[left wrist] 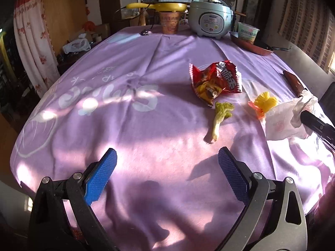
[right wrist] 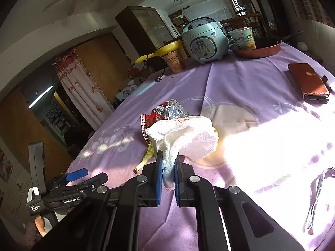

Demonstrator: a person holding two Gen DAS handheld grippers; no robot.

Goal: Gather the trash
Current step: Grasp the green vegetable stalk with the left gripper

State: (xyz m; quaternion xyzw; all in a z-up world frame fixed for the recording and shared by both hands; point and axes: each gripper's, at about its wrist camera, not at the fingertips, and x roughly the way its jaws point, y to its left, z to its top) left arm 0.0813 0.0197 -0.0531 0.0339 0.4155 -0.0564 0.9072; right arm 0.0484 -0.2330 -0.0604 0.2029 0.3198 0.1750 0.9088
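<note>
On the purple tablecloth (left wrist: 125, 129) lie a red snack wrapper (left wrist: 215, 79), a pale green vegetable stalk (left wrist: 219, 119) and a yellow and orange wrapper (left wrist: 263, 104). My left gripper (left wrist: 167, 159) is open and empty, low over the cloth, short of the stalk. My right gripper (right wrist: 167, 167) is shut on a crumpled white tissue (right wrist: 184, 138) and holds it above the cloth; the tissue also shows in the left wrist view (left wrist: 286, 121). The tissue partly hides the red wrapper (right wrist: 165, 113) and the stalk (right wrist: 146, 159). The left gripper (right wrist: 81, 177) shows at the lower left.
At the far end stand a pale green rice cooker (left wrist: 209, 18), two instant noodle cups (left wrist: 169, 23) (left wrist: 248, 34), a yellow pan (left wrist: 159, 6) and a red frying pan (left wrist: 251, 46). A brown wallet (right wrist: 307, 83) lies at the right. A plastic bag (right wrist: 318, 198) lies near the right edge.
</note>
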